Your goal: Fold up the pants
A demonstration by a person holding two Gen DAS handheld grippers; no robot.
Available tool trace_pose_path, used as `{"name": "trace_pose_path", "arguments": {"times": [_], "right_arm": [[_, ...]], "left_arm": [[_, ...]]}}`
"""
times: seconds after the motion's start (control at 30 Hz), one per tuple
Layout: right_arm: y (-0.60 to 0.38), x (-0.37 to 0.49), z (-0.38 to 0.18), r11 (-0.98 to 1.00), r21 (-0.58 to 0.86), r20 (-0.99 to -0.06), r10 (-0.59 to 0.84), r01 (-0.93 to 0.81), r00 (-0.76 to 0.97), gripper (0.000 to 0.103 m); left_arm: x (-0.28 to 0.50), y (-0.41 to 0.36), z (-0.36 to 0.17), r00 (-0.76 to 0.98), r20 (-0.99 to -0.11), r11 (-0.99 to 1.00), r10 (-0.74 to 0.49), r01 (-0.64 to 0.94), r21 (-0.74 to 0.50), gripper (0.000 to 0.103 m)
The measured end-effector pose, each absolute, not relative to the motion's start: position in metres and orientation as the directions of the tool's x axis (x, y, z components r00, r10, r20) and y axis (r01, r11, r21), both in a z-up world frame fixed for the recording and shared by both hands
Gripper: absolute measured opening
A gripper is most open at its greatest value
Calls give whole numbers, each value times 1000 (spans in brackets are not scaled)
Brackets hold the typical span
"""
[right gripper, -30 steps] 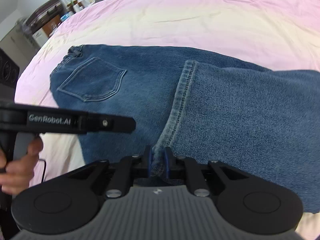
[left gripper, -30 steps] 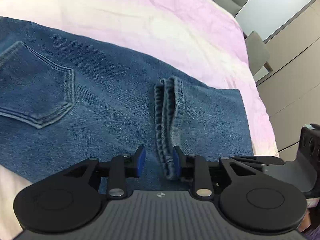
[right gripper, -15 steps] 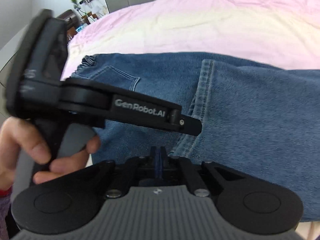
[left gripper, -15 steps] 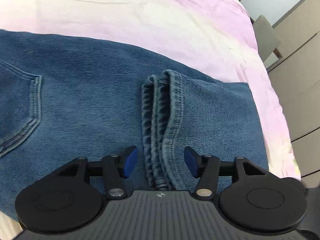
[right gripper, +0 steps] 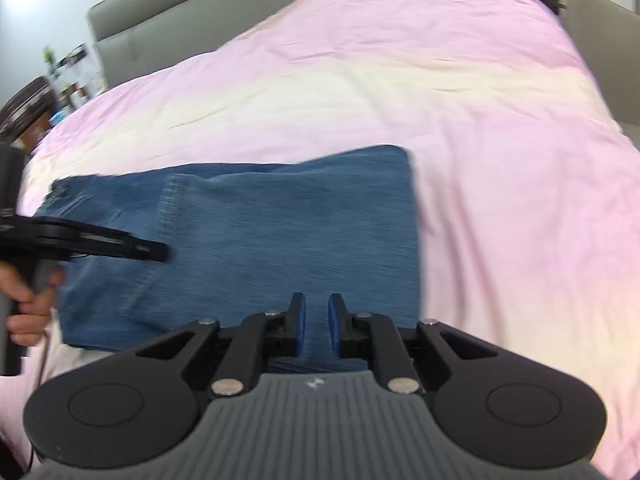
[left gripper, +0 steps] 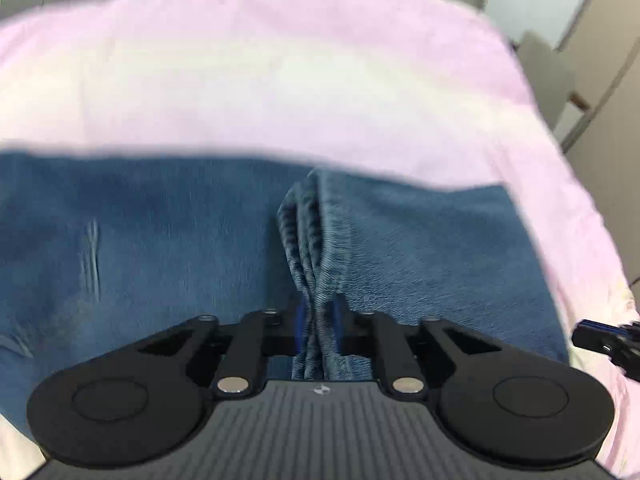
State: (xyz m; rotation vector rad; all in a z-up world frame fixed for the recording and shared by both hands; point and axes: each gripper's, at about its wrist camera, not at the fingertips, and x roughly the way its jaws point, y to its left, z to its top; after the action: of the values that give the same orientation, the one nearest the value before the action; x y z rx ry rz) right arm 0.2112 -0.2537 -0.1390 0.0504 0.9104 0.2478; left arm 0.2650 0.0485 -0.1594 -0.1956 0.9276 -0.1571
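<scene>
The blue denim pants (left gripper: pixel 168 248) lie folded across the middle of the pink bed (left gripper: pixel 280 80). In the left wrist view, the left tongs (left gripper: pixel 318 326), low in the frame's centre, have just clenched on the stacked hem edges (left gripper: pixel 308 240). In the right wrist view, the right tongs (right gripper: pixel 317 326), lower centre, have just parted slightly; their 2 pads show a narrow gap with nothing gripped, denim lying beneath. A hand (right gripper: pixel 28 304) holds the left tool at the frame's left edge.

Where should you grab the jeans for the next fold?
At the bunched leg hems, a thick raised ridge across the flat jeans. Come from the near edge, jaws straddling the ridge's end, probably just where the left gripper is shut on it.
</scene>
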Motion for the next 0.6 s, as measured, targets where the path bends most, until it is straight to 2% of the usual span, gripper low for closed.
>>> {"name": "trace_pose_path", "arguments": {"times": [0.03, 0.1, 0.17, 0.2, 0.3, 0.33, 0.4, 0.5, 0.6], "right_arm": [[-264, 211, -138, 974, 143, -775, 219, -173, 593, 10], [-277, 211, -136, 979, 140, -772, 201, -146, 603, 10], [-283, 212, -136, 978, 146, -767, 206, -147, 607, 10], [-284, 213, -136, 977, 144, -765, 210, -156, 609, 10], [-281, 219, -141, 977, 131, -765, 208, -169, 610, 10], [-279, 219, -143, 975, 138, -765, 216, -174, 607, 10], [-275, 221, -146, 973, 147, -766, 227, -180, 601, 10], [-273, 224, -150, 971, 155, -766, 235, -183, 598, 16], [-271, 228, -152, 970, 156, -768, 237, -185, 595, 18]], "left_arm": [[262, 48, -148, 612, -764, 975, -205, 62, -213, 0], [262, 53, -129, 652, -747, 990, -128, 43, -132, 0], [273, 70, -128, 619, -779, 991, -105, 2, -132, 0], [275, 78, -133, 598, -794, 989, -111, -12, -147, 0], [275, 93, -148, 536, -808, 957, -245, 0, -290, 0], [272, 95, -152, 524, -809, 948, -268, -6, -318, 3], [271, 92, -159, 515, -807, 938, -290, -13, -346, 28], [273, 88, -175, 494, -799, 914, -342, -20, -404, 50], [275, 87, -192, 461, -808, 901, -367, -41, -432, 59]]}}
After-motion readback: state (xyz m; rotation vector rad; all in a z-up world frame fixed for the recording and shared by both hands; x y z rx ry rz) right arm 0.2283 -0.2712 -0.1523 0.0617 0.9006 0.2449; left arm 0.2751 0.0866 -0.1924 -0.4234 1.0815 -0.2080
